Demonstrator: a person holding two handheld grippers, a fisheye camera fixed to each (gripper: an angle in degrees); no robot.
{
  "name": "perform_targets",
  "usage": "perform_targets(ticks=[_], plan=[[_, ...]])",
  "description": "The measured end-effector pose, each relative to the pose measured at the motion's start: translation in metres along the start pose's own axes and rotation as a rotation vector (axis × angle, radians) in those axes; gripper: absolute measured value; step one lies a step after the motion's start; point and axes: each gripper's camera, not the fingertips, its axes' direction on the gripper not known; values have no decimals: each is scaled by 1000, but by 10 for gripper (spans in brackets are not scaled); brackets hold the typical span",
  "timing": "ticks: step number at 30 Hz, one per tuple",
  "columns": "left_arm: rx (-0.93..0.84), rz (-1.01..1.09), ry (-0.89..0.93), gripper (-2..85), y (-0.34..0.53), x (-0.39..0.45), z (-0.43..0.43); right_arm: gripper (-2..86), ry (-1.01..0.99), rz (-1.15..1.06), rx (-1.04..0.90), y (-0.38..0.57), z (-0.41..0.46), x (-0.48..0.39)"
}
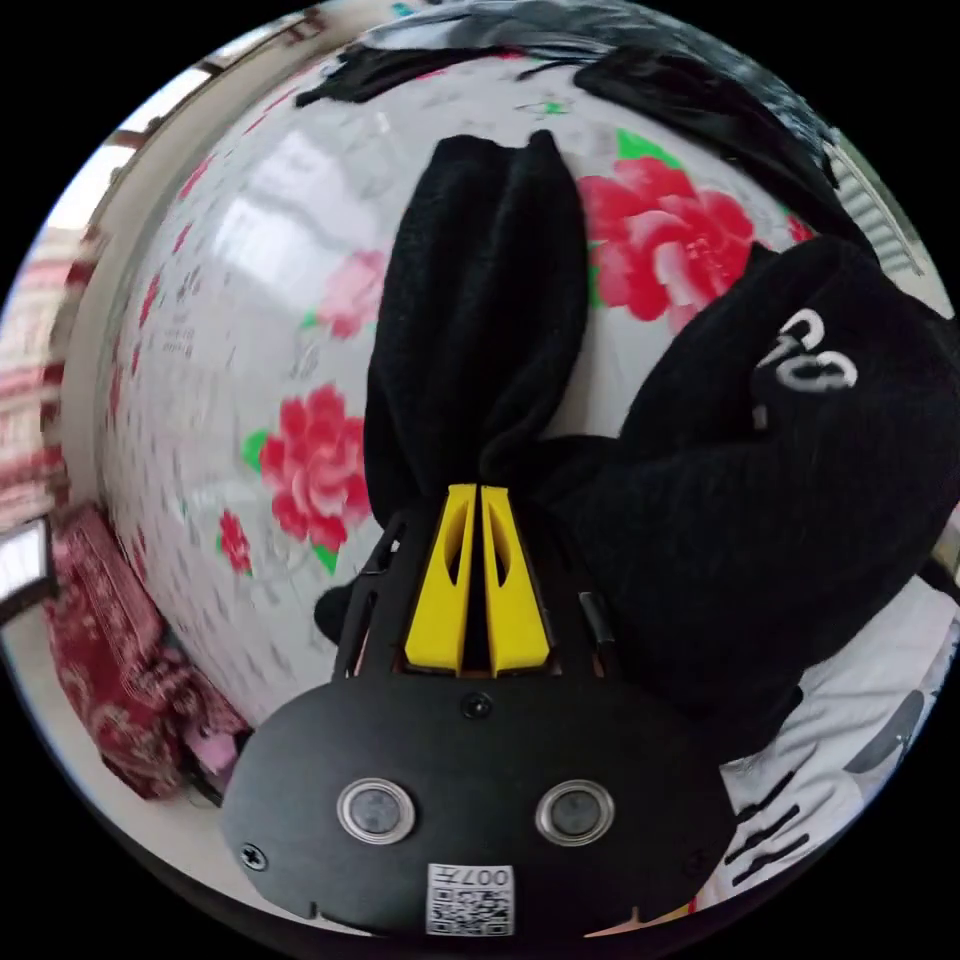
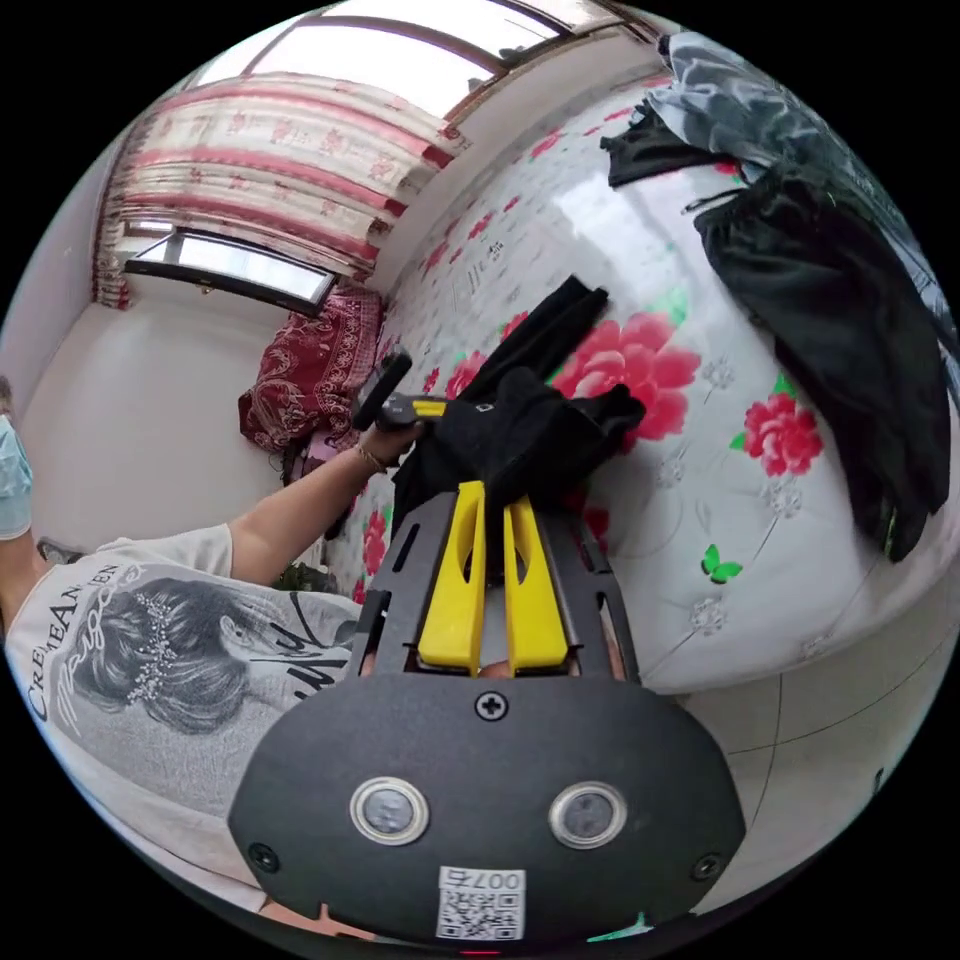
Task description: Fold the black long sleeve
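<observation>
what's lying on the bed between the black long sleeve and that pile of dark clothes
Nothing: in the right gripper view, bare flowered sheet separates the black long sleeve from the dark clothes.

I have open flowered bed sheet around the bunched black long sleeve, most of it toward the bed's near edge and its middle. A dark garment pile blocks the far corner and that side edge. A red patterned bundle sits beside the opposite edge.
</observation>
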Motion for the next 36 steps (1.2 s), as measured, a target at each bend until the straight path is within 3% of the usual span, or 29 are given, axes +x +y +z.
perform_targets(ticks=[4, 8, 10, 15, 18, 23, 25, 27, 29, 36], plan=[[155, -366, 56, -10, 124, -51, -39, 0, 122, -232, -56, -28, -3, -54], [456, -665, 121, -10, 287, -46, -106, 0, 166, -446, -40, -54, -25, -115], [548, -782, 1, -10, 350, -22, -136, 1, 170, -558, -17, -59, -40, -148], [1067, -1102, -340, -9, 551, 78, -253, 3, 226, -803, 118, -65, -103, -242], [1208, -1097, -351, -8, 610, 122, -281, 4, 191, -934, 171, -55, -127, -286], [1076, -935, -128, 4, 552, 147, -222, 6, 282, -1042, 165, -23, -100, -326], [1057, -875, -11, 47, 510, 156, -180, 6, 301, -1038, 136, -12, -88, -328], [999, -807, 199, 160, 454, 160, -124, 6, 290, -1020, 111, 2, -85, -326], [976, -731, 321, 180, 417, 162, -92, 6, 275, -1011, 114, 12, -93, -325], [864, -316, 399, 197, 294, 151, -68, 6, 240, -1143, 147, 62, -139, -353]])
